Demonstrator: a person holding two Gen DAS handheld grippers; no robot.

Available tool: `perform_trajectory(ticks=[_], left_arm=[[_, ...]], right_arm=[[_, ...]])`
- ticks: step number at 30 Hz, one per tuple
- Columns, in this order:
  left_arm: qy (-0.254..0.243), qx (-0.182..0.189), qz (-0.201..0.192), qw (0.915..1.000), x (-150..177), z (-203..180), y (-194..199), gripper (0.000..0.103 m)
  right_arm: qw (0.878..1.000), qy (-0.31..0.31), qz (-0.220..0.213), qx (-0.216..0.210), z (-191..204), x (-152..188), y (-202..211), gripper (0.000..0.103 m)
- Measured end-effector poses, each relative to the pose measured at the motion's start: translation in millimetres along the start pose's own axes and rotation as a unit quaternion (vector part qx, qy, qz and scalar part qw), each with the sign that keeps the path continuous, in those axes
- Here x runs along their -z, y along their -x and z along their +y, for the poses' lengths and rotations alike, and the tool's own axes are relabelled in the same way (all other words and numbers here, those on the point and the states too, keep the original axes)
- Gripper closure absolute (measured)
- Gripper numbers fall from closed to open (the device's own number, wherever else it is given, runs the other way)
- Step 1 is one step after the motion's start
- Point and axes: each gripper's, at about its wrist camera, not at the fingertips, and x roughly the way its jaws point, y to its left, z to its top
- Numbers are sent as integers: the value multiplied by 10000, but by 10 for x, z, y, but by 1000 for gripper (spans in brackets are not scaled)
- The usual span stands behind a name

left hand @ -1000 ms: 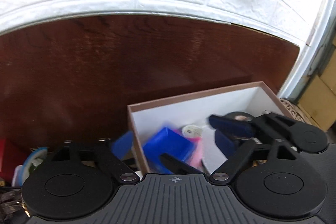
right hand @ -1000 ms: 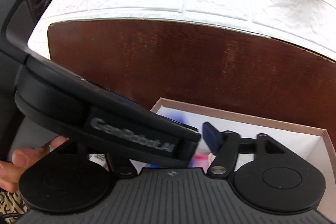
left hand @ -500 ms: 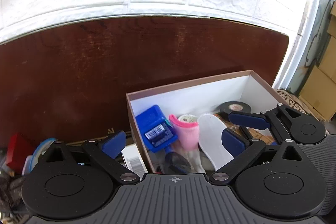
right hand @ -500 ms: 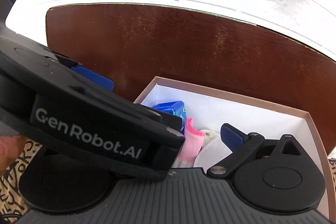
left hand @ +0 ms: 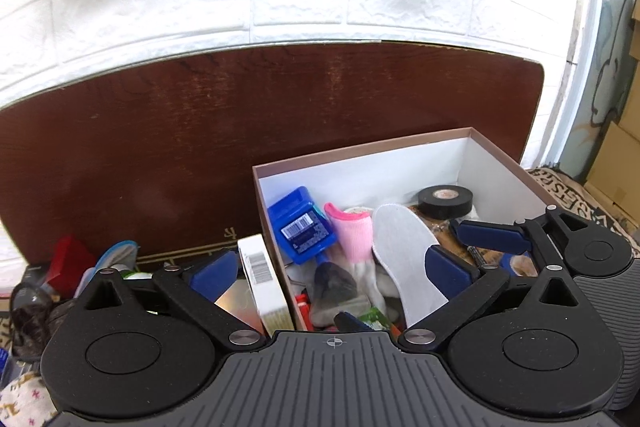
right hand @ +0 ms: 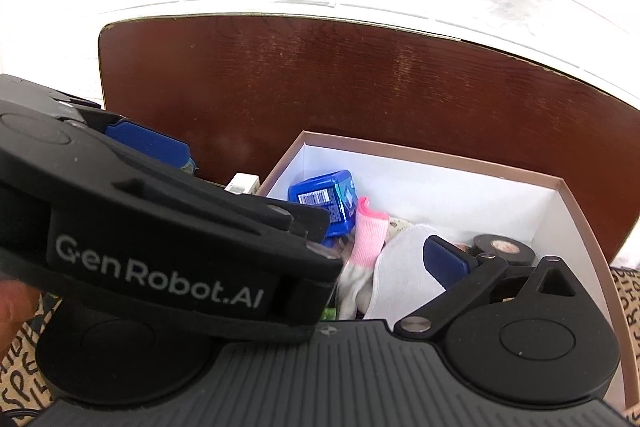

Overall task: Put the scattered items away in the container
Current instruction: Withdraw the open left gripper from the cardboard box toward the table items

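An open cardboard box (left hand: 360,153) with white inner walls holds a blue packet (left hand: 300,225), a pink-and-white sock (left hand: 354,239), a white insole (left hand: 404,247), a black tape roll (left hand: 445,201) and small bits. My left gripper (left hand: 328,273) is open and empty, straddling the box's left wall. The right gripper shows in the left wrist view (left hand: 488,239) above the box's right side. In the right wrist view the box (right hand: 440,157) is ahead; the left gripper's body (right hand: 160,247) hides my right gripper's left finger.
Outside the box's left wall lie a white barcoded carton (left hand: 262,279), a red object (left hand: 70,259), a blue-white item (left hand: 114,257) and dark clutter. A dark wooden board (left hand: 240,119) stands behind against a white brick-pattern wall. A patterned mat (left hand: 580,195) lies at right.
Both views have pulled back and up, so more of the box's contents shows. The blue packet has come to rest in the box. The left gripper is open over the box's left wall.
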Motion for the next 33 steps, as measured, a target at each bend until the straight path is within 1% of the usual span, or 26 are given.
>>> perform_trajectory(ticks=[6,12,19,23,28,33], left_arm=[[83,-36,-31,10000,182,-106,211,0],[124,-80,-81,9999,384,-217,470,0],[190,-229,-41,9995,646,-272,731,0],[339,-309,4,9989,831,-247,845,0],[592,-304,106,9977,1048,-133,948,0],[648,-443,135,9968,1229,-30,1057,0]], right_arm=[[9996,-254,-80,-6,50,156,244,0],[9994,-218,-257,123,148,320,523,0],[9989,-316,-326,60,293,532,782,0],[9989,-355,-306,21,403,638,861,0],[9988,-413,-230,-145,552,741,925,0],[9987,-388,-152,-283,723,826,943,0]])
